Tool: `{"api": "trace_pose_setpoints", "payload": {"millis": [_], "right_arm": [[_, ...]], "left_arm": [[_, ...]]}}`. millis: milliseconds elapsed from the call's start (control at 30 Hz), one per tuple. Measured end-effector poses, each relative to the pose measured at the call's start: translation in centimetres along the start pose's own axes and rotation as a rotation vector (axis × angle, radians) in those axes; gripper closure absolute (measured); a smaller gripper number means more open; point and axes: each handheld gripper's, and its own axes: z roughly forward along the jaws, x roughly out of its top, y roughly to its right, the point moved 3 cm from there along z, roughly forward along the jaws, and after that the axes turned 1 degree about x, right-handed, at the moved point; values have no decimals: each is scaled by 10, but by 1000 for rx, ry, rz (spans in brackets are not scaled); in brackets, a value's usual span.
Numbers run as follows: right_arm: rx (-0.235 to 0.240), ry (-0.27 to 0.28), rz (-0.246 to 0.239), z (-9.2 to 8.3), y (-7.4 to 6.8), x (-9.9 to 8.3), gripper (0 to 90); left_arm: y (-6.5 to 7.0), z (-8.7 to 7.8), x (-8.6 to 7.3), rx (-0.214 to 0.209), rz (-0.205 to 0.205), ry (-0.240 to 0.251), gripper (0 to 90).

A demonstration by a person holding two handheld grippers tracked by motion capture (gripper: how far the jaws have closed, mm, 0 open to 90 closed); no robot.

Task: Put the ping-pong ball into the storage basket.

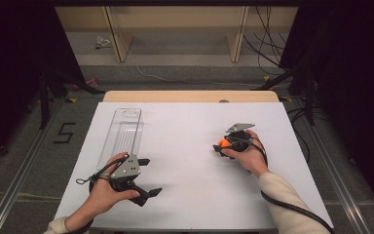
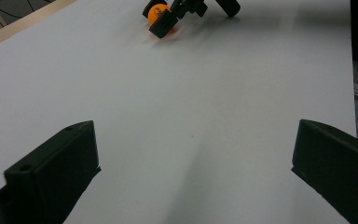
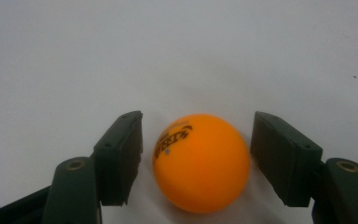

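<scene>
An orange ping-pong ball (image 3: 200,163) with black print lies on the white table sheet (image 1: 185,131), at the right of the table in the high view. My right gripper (image 3: 200,140) has its two black jaws on either side of the ball, with a narrow gap showing on each side, so the pads are not pressing it. The same ball (image 1: 222,143) shows at the tip of the right gripper (image 1: 219,147), held in the person's right hand. My left gripper (image 1: 151,176) rests near the front left, jaws wide open on bare sheet. From it I see the ball (image 2: 159,12) far ahead.
A long clear plastic tray (image 1: 121,130) lies at the left of the sheet, just beyond the left hand. The wooden table edge (image 1: 190,96) shows at the back. Dark stands and cables flank the table on the floor.
</scene>
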Motion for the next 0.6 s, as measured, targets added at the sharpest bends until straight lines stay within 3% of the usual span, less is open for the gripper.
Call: {"api": "trace_pose_setpoints", "payload": {"millis": [600], "right_arm": [[-3,8,7,-2,3,0,507]], "left_arm": [[0,0,0,0,2,-1,0]]}}
